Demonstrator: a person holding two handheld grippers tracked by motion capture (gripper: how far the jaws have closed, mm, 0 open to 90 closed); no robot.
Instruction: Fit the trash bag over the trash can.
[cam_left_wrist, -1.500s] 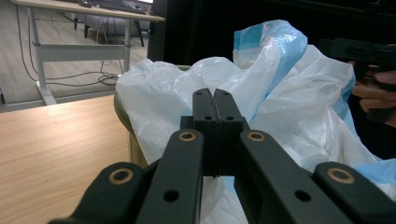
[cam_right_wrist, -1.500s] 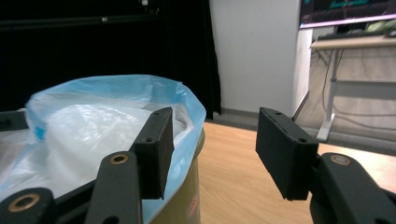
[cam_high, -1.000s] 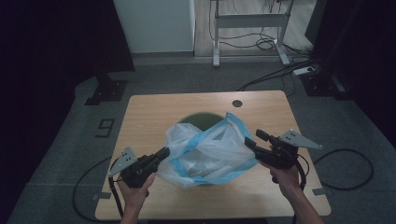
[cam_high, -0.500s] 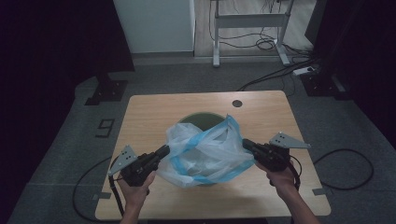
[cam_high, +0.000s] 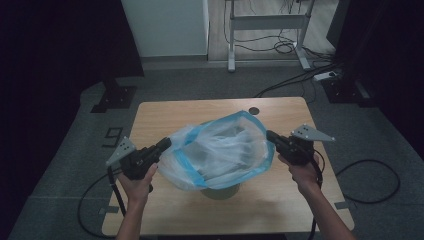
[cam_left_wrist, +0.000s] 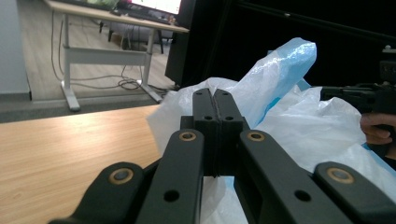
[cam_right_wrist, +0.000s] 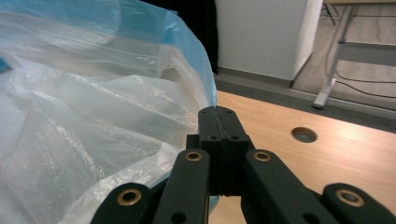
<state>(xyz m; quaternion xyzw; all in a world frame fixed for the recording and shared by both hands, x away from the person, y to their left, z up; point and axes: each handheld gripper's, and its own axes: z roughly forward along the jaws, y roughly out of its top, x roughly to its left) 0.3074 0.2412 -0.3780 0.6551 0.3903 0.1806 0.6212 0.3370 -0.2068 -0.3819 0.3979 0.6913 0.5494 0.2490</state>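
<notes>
Currently both tools are clamped on the plastic bag. Left gripper pinches the bag's rim at centre-left of the high view; right gripper pinches the opposite rim at centre-right. In the left gripper view its jaws meet flush with white film bunched around them; in the right gripper view the jaws are likewise pressed together on the blue-edged film. The right jaws have just closed, film caught between them.

Bag location: mid-frame in the high view, held up over the wooden table, mouth stretched open between the two tools. A dark round bin sits just under it, low centre; only its lower part is visible beneath the film, so I can't tell if the bag already touches it.

Key relation: the bag's long axis runs left-right, from tool to tool, tilted slightly up toward the right side. The bin lies straight below the bag's middle, about equally near both hands. My read: next move is lowering the open mouth down around the bin rim, both hands dropping together and keeping the spread. If one side sags, the mouth collapses and misses the rim.
</notes>
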